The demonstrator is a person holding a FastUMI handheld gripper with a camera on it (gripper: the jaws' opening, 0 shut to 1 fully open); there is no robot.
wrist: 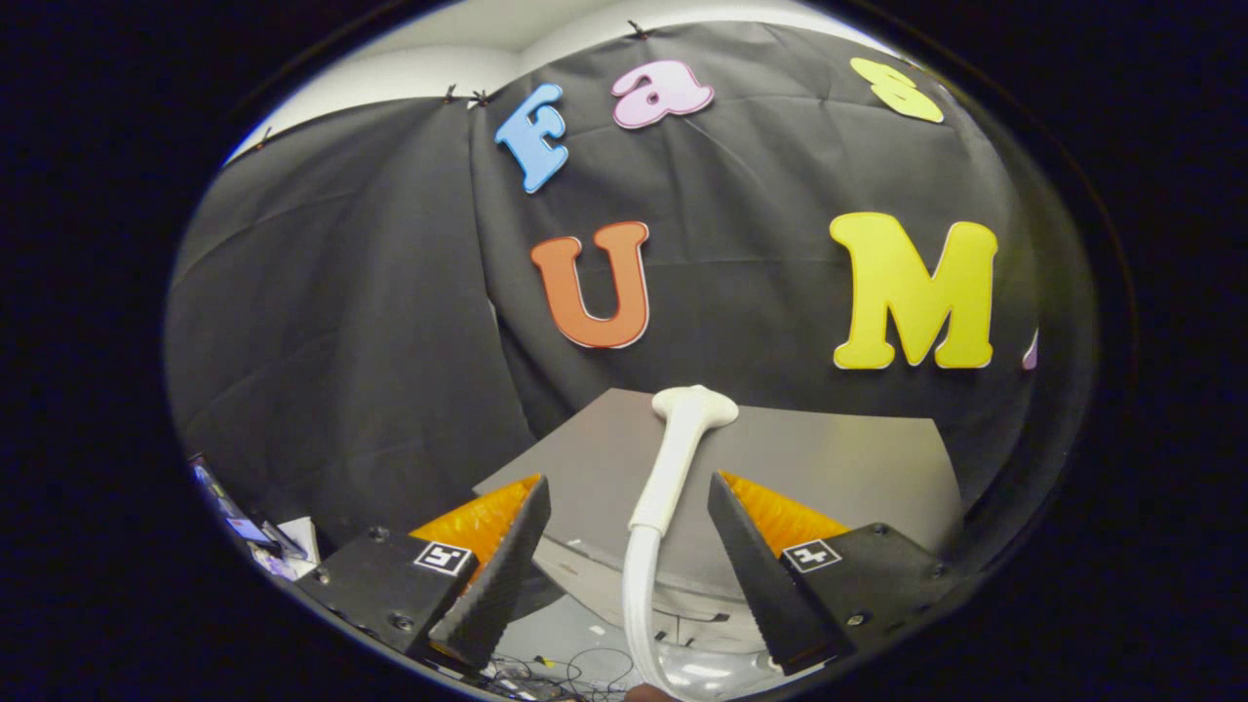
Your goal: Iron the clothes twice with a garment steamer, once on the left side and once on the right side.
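I am holding my claw (624, 492) with its two fingers spread wide apart, pressing on nothing. The steamer head (682, 439), a white wand with a flared top, is standing upright in the gap between my fingers, closer to neither one that I can judge, and touching neither. Its flared end is rising just past my fingertips (538, 487), in front of the black cloth wall (390, 292).

A pale hose (639, 604) is running down from the wand's lower end and curving out of sight at the bottom, so I cannot tell where it is leading. Something rounded and clear is glinting beside it down there, too cut off for me to name.

Behind the wand a grey flat surface (838, 468) is lying, its far corner pointing toward the wall; whether it is a tabletop or a board I cannot make out. Its near edge is passing behind my fingers, and a lighter, rounded shape below it is half hidden by them.

Off beyond my left finger, low against the wall, a jumble of small things (258, 536) is sitting, too small and bent by the lens for me to identify. Thin cables (561, 668) are lying tangled on the floor under my fingers.
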